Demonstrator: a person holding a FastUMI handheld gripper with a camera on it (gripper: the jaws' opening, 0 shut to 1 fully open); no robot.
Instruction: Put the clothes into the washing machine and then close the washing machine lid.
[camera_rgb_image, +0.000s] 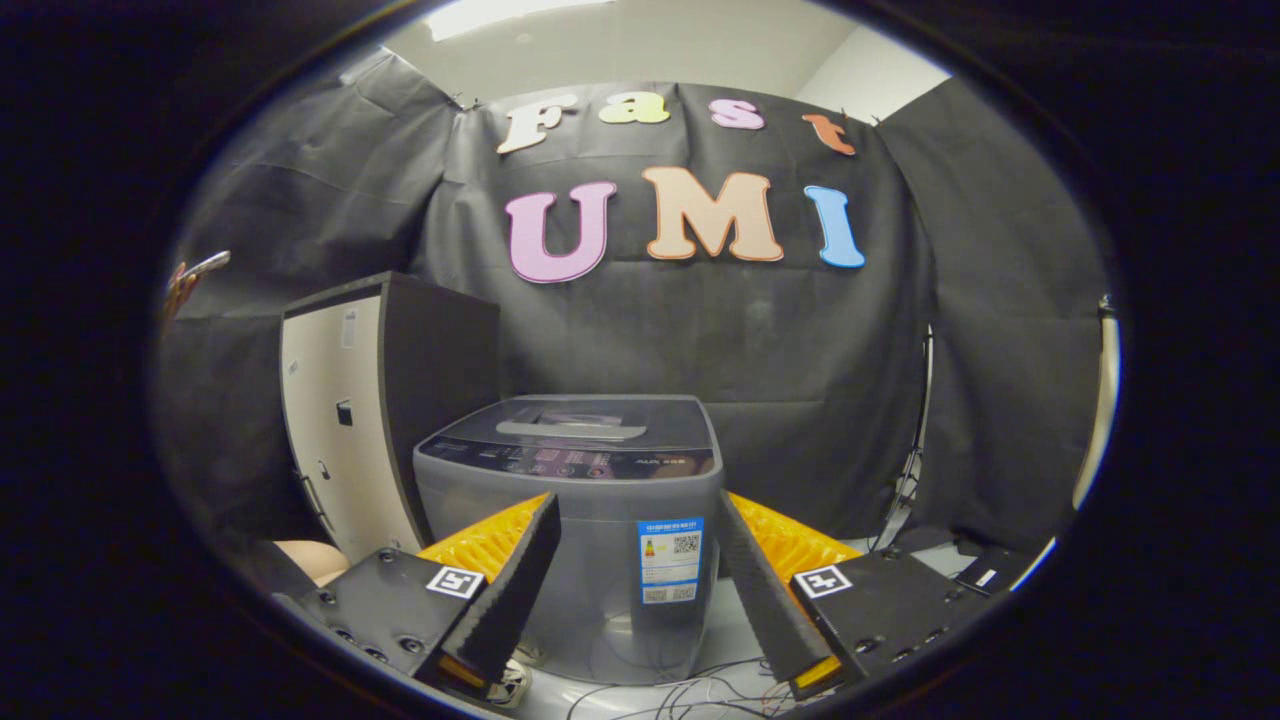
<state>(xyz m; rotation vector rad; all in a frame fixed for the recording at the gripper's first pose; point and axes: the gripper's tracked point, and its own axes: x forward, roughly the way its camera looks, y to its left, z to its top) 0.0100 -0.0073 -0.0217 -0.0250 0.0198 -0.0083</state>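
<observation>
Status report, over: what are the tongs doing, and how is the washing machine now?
Tongs open, holding nothing. Washing machine just ahead between the fingers, lid down. Cabinet stands beside it, cables on floor at its base.

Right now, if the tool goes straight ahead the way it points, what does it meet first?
Most likely the front wall of the washing machine, which stands just ahead between the open fingers of the tool. Its lid is closed. Nothing else shows in that line, though depth is hard to judge.

The gripper (636, 525) hangs level, apparently empty, fingers spread wide.
</observation>
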